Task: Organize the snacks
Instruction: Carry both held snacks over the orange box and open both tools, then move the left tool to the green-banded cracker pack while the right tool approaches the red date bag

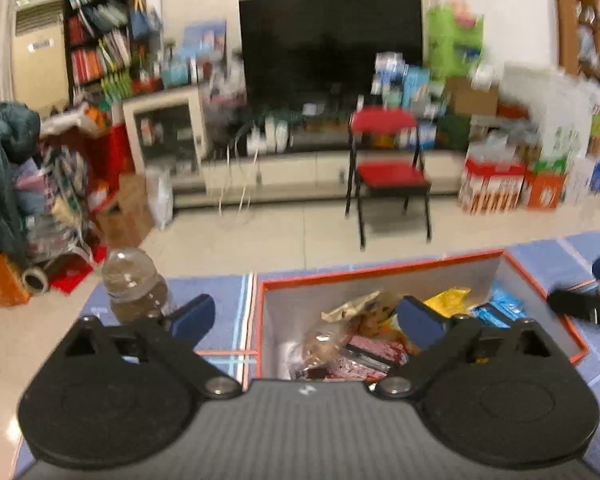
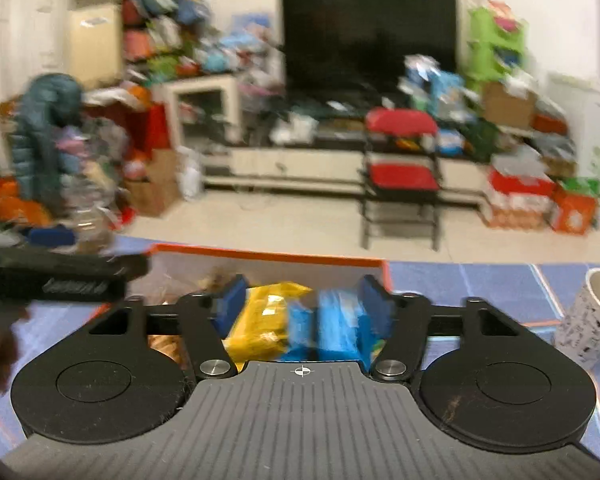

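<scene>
The box (image 1: 540, 280) is orange-rimmed with pale inner walls and sits on the blue-covered table (image 1: 220, 292); inside lie one yellow packet (image 2: 266, 316), two blue packets (image 2: 336, 326), a clear bag of brown snacks (image 1: 324, 344) and a red wrapper (image 1: 376, 354), jumbled together; the left hand-held gripper (image 1: 306, 316) hangs open and empty over the box's left edge; the right hand-held gripper (image 2: 302, 300) is open above the packets; one bottle (image 1: 134, 284) stands left of the box, one mug (image 2: 590, 316) to its right.
</scene>
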A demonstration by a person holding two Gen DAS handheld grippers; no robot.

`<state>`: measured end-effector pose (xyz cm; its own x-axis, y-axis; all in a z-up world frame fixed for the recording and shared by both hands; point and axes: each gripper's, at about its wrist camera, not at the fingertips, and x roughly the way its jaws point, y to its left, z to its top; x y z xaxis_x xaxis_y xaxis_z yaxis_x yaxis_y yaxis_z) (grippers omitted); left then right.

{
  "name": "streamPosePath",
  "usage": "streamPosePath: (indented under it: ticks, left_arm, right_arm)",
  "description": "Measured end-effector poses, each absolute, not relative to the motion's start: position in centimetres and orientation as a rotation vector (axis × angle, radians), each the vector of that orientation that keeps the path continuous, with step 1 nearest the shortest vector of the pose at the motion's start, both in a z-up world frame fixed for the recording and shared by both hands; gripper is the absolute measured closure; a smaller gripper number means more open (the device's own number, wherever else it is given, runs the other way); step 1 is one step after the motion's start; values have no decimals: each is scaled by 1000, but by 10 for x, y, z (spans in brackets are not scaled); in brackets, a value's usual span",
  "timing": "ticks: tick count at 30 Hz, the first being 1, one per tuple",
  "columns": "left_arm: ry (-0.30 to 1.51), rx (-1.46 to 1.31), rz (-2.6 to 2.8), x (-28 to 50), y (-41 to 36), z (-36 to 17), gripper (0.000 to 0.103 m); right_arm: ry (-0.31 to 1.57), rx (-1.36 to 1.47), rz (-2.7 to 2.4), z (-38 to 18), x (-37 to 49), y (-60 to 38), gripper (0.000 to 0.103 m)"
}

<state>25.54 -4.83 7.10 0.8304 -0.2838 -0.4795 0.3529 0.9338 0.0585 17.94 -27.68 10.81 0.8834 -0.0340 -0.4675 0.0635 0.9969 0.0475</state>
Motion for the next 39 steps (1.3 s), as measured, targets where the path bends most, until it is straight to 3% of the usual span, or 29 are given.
streamPosePath:
  ticks: [3,8,18,21,28,31,35,39]
  left_arm:
    - [472,133,-333,223,-20,62,5]
    - [542,70,-267,177,25,34,5]
    - [666,23,-258,160,52,-10,5]
    - [670,29,-271,158,51,-13,5]
    - [690,41,-306,153,39,-20,5]
    - [693,41,-331,150,28,-22,5]
    - [697,68,-382,151,3,-30,4]
    - [711,71,-436,154,-22,-40,4]
  right_arm:
    - [434,-83,92,82,137,-249,42]
    - [502,-312,198,19,114,-194,48]
    - [578,-335,201,-25,161,-145,48]
    - [608,-278,222,-29,169,-149,62]
    - [675,-253,78,-22,130,-184,65]
    - [716,-198,43,-18,111,-206,61]
    - [721,-97,45,-9,82,-219,32]
    - [640,20,-47,13,45,-238,23]
